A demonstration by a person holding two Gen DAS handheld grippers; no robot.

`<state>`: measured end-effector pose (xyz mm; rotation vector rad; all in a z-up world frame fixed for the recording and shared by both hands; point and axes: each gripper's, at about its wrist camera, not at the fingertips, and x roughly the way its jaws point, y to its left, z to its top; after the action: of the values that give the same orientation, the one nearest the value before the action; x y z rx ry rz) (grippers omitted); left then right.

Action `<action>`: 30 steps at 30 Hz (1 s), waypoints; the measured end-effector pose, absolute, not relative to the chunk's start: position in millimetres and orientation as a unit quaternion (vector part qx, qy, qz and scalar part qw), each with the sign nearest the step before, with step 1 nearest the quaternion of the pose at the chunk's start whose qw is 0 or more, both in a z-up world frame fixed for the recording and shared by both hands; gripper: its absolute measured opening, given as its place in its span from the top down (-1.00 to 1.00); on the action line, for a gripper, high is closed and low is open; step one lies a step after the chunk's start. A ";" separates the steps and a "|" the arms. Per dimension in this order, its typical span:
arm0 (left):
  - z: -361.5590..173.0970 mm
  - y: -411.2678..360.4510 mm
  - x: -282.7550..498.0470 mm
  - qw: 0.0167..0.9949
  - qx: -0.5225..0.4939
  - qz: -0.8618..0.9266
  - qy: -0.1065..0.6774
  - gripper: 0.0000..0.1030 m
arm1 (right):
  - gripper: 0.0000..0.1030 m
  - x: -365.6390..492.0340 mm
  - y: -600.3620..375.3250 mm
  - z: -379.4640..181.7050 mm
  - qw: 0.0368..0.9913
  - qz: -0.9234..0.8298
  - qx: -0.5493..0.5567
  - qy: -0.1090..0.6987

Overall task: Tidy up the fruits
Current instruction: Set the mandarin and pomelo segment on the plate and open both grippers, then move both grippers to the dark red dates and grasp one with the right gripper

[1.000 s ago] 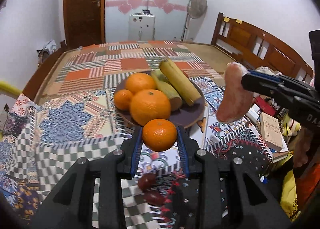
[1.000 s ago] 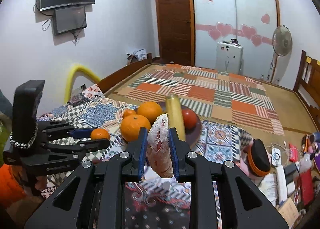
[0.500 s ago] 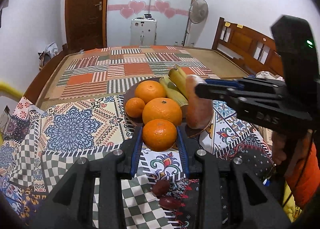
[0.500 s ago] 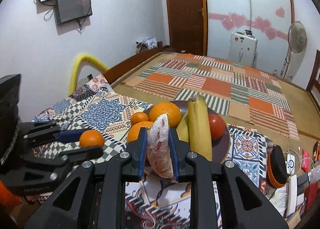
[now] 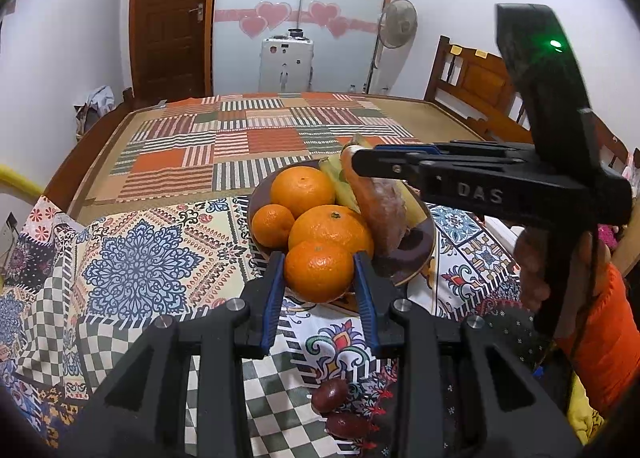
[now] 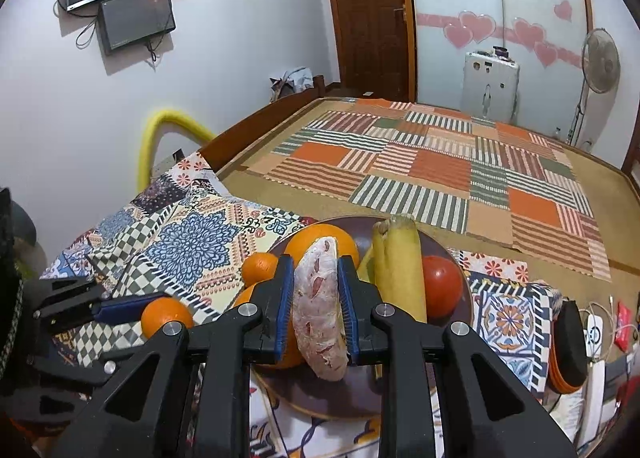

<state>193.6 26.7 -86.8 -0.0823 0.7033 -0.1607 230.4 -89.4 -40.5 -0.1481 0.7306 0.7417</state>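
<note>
A bed [image 5: 120,162] with a wooden frame fills the middle of the left wrist frame. On it lie a striped patchwork mat [image 5: 248,142] further back and a patterned cloth [image 5: 136,258] in front. A dark plate [image 5: 420,254] rests on the cloth at centre; two dark red fruits [image 5: 332,394] lie at lower centre.

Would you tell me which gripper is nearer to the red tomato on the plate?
Right. The right gripper, shut on a pale wedge, hangs over the plate beside the tomato; the left gripper holds a mandarin before the plate's opposite edge.

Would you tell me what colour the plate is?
Dark brown plate with a lighter rim, best seen in the right wrist view.
</note>
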 end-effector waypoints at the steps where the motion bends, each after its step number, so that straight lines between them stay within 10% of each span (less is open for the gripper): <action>1: -86.7 26.5 194.2 0.935 -0.040 -0.079 0.344 0.34 | 0.60 232.7 -87.7 -41.2 0.866 0.350 -0.073 0.350; 30: -88.3 -2.1 257.6 0.932 -0.006 -0.075 0.354 0.34 | -0.02 198.2 -158.0 -20.3 0.924 0.273 -0.070 0.259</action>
<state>257.6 -2.1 -88.3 -0.0120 0.7245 -0.1530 198.2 -158.0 -20.3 -0.1444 0.5320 0.5605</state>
